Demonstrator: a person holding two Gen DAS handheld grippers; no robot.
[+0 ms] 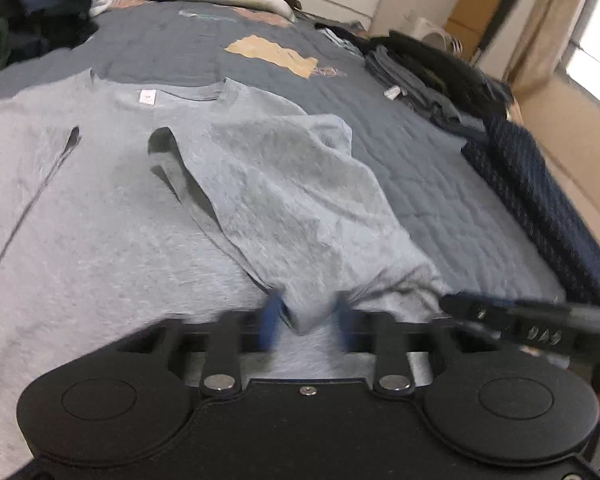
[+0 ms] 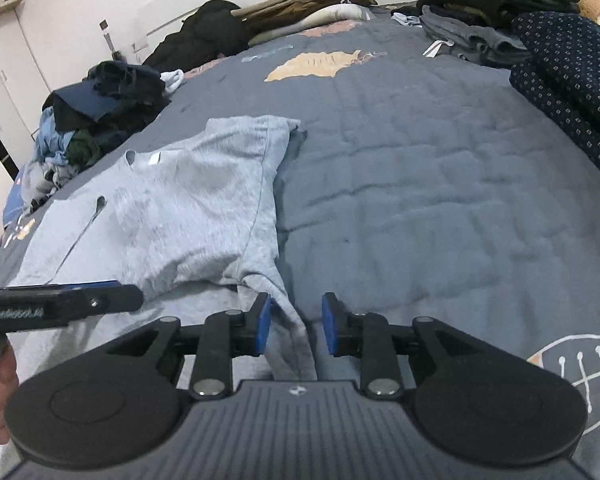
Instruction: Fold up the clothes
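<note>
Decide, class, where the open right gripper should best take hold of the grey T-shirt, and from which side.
Probably the bottom hem edge of the grey T-shirt, lying between the right gripper pads: approach from the near side, low along the blue quilt, since that edge is free.

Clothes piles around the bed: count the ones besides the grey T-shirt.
3, perhaps more out of view. One jumbled heap at the left edge, one pile of jackets along the far end, one folded stack at the far right corner. The grey T-shirt lies apart.
</note>
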